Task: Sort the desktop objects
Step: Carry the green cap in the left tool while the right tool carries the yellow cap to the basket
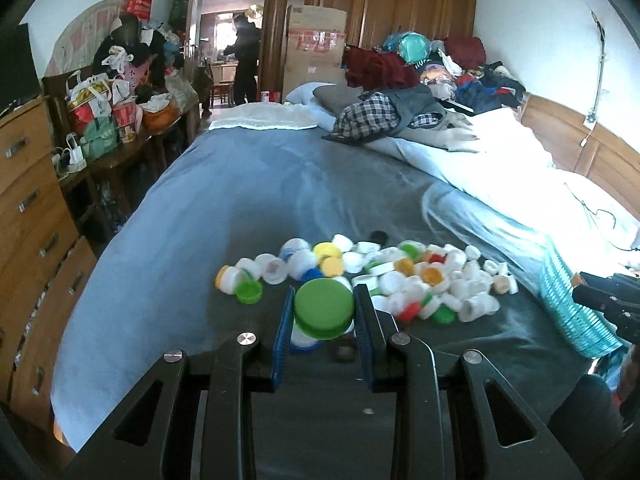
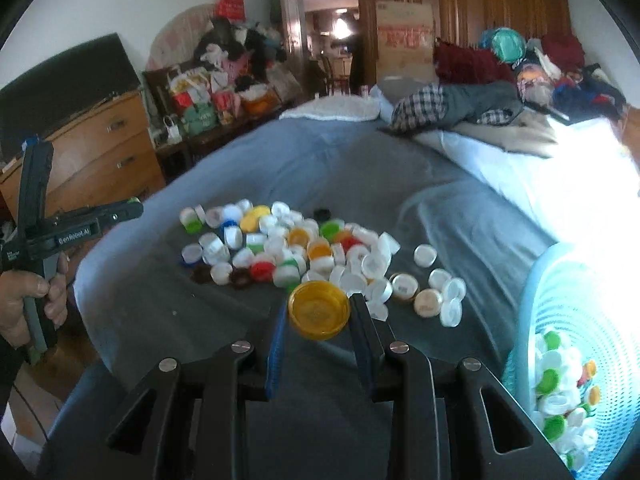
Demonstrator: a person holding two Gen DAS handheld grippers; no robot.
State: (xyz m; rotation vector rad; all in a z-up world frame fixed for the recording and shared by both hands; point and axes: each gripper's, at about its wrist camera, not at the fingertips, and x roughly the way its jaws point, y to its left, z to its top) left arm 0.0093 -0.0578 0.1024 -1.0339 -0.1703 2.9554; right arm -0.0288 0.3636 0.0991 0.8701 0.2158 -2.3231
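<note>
A heap of bottle caps (image 1: 400, 276), mostly white with some green, yellow, orange and red, lies on the grey bed cover (image 1: 248, 200). My left gripper (image 1: 324, 300) is shut on a large green cap (image 1: 323, 307), top side up, held above the heap's near edge. In the right wrist view the same heap (image 2: 300, 248) spreads ahead. My right gripper (image 2: 320, 304) is shut on a yellow cap (image 2: 319, 312) with its hollow side up. A teal mesh basket (image 2: 568, 320), holding several caps, stands at the right, beside the right gripper.
The basket (image 1: 576, 312) sits right of the heap. Folded bedding and clothes (image 1: 400, 116) fill the far right of the bed. A wooden dresser (image 1: 28, 200) and a cluttered table (image 1: 108, 120) line the left. A person (image 1: 246, 60) stands in the far doorway. A hand (image 2: 24, 300) grips the left tool's handle.
</note>
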